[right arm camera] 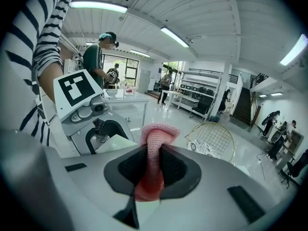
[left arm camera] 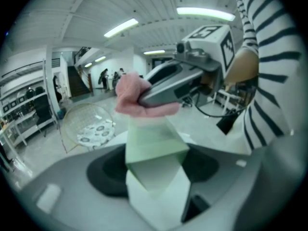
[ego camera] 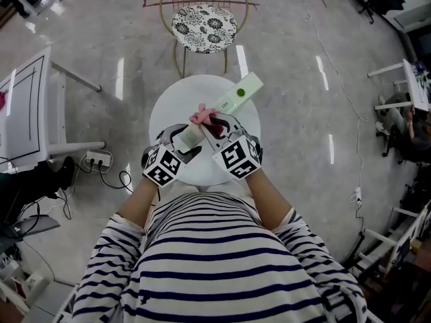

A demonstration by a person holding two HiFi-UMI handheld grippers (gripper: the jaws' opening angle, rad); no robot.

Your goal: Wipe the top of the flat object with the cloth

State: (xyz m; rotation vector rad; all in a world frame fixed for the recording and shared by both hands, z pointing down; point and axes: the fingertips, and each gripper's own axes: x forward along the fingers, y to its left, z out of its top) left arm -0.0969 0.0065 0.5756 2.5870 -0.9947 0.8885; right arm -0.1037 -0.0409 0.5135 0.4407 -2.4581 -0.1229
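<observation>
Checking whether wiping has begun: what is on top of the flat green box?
The pink cloth, pinched in the right gripper's jaws, rests on the box's top. The surface beneath the cloth is covered; beyond it the top is uncovered.

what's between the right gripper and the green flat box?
The pink cloth: pinched in the right gripper, it lies on the box top. Left gripper view shows it best.
</observation>
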